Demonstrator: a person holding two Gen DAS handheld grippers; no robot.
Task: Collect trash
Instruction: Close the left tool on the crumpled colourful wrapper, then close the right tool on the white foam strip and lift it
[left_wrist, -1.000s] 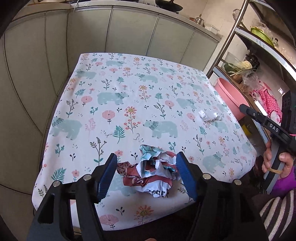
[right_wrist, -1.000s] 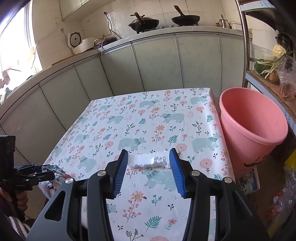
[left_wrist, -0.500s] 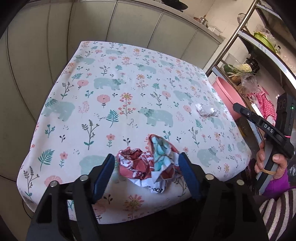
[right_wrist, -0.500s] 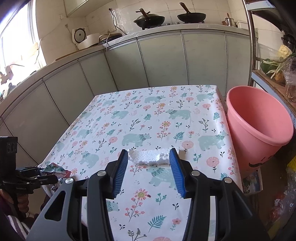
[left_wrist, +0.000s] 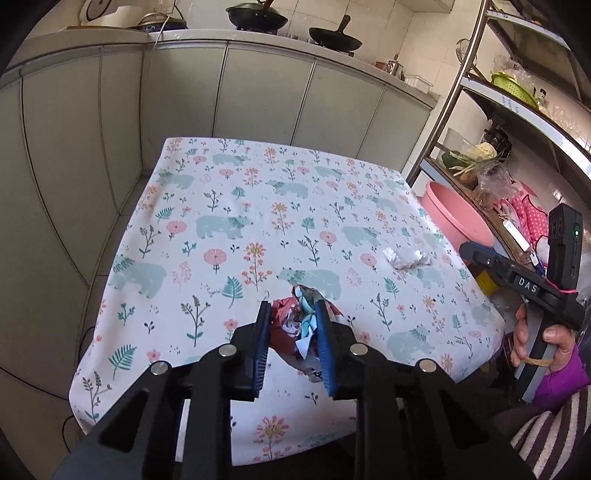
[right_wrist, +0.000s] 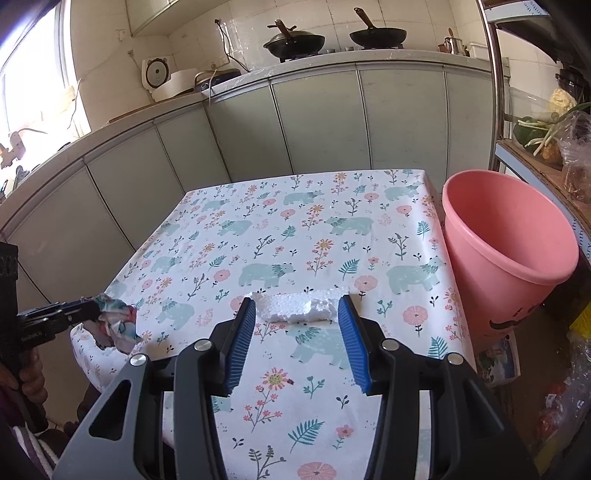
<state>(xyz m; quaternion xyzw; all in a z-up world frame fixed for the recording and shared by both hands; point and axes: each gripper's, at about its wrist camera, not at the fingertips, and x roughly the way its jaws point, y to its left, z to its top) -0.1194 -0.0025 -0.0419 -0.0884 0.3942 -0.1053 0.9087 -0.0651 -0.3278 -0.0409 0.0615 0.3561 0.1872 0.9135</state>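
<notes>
A crumpled red, white and teal wrapper (left_wrist: 295, 325) sits at the near edge of the table with the floral cloth (left_wrist: 221, 177). My left gripper (left_wrist: 291, 310) is closing on it, and its blue pads press the wad from both sides. From the right wrist view the same wrapper (right_wrist: 118, 325) shows at the tip of the left gripper (right_wrist: 86, 310). A white foam chunk (right_wrist: 295, 308) lies on the cloth just past the tips of my right gripper (right_wrist: 297, 306), whose jaws stand apart. In the left wrist view that foam (left_wrist: 406, 256) rests a little clear of the right gripper (left_wrist: 467, 251).
A pink bucket (right_wrist: 509, 258) stands on the floor beside the table's right edge, also seen as a pink bucket (left_wrist: 454, 214) past the right gripper. A metal shelf rack (left_wrist: 461, 92) with vegetables and bags rises beyond it. Grey kitchen cabinets (right_wrist: 314, 122) line the back.
The left jaws have closed from wide open onto the crumpled wrapper, squeezing it narrow, and the left hand has risen and tilted up a little. The right gripper and the foam have not moved.
</notes>
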